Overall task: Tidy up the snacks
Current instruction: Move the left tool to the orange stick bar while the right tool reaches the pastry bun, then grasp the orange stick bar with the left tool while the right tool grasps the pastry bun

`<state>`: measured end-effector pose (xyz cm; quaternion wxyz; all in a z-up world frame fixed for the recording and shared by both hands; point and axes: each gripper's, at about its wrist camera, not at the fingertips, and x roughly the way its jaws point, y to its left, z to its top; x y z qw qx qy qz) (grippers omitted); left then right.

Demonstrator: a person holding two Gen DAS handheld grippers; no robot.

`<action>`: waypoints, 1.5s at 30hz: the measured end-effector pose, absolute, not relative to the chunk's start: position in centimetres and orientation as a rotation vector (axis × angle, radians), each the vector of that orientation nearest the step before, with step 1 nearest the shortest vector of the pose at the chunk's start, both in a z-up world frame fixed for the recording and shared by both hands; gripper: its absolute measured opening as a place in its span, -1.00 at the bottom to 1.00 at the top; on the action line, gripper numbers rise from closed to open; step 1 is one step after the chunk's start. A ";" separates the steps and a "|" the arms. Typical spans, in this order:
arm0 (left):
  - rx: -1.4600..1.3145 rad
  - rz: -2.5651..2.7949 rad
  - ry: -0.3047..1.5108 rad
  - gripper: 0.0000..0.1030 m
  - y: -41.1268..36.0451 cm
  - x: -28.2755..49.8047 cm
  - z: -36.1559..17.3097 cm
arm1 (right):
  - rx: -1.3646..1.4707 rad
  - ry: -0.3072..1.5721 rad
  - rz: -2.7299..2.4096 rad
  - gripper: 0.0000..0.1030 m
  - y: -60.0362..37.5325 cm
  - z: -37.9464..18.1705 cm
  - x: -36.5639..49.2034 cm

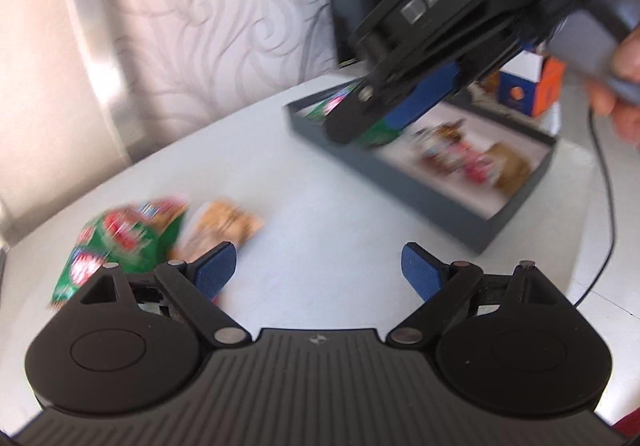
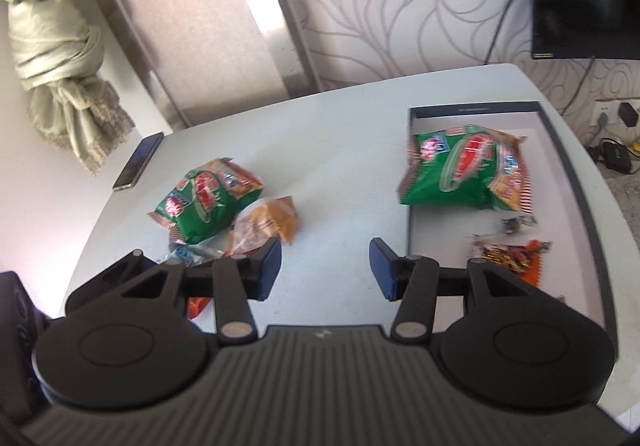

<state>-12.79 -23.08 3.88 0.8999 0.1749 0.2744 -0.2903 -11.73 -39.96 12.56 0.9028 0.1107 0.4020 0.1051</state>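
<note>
Two green snack bags in sight. Phone [image 2: 138, 161] at tabletop [image 2: 340, 133] far-left edge. One green bag [image 2: 204, 201] on tabletop, touching tan pastry packet [image 2: 268, 224]. Left gripper [image 1: 318, 272] jaws wide, empty, near that pile. Right gripper [image 2: 325, 270] jaws wide, empty. Second green bag [image 2: 464, 169] over left wall of dark box [image 2: 576, 173]; small candies [image 2: 512, 256] inside.
</note>
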 end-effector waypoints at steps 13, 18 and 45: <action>0.347 -0.499 0.679 0.79 -18.8 -9.3 0.9 | -0.055 0.909 0.398 0.27 -32.6 10.0 -6.3; 0.329 -0.521 0.709 0.79 -18.6 -8.7 0.6 | 0.019 0.979 0.370 0.31 -32.6 8.3 -3.7; 0.218 -0.558 0.766 -0.33 -16.6 -8.7 1.6 | 0.058 0.972 0.366 0.08 -33.5 6.7 -2.6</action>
